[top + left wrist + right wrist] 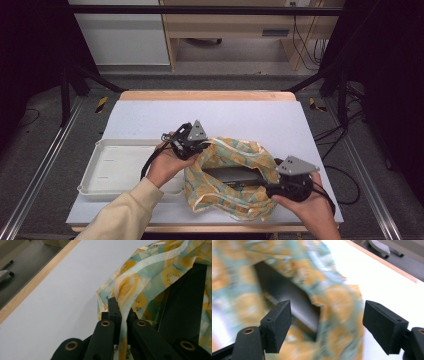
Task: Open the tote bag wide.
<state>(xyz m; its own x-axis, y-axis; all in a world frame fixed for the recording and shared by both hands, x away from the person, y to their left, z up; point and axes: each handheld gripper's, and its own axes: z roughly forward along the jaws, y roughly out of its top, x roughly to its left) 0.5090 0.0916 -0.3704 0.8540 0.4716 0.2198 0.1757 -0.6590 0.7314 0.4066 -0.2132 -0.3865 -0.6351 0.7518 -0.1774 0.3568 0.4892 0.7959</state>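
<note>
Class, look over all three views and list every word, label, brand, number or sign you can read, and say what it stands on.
Readable text: none.
Patterned cloth bag: printed fruit slices, no lettering.
White tray: faint marks, too small to read.
Black box inside the bag: no legible label.
Yellow and black striped markers on the floor: stripes, no words.
Left gripper and right gripper: no markings.

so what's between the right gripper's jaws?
Nothing gripped: the right gripper stands open, with the patterned cloth and a dark box beyond, per the right gripper view.
</note>
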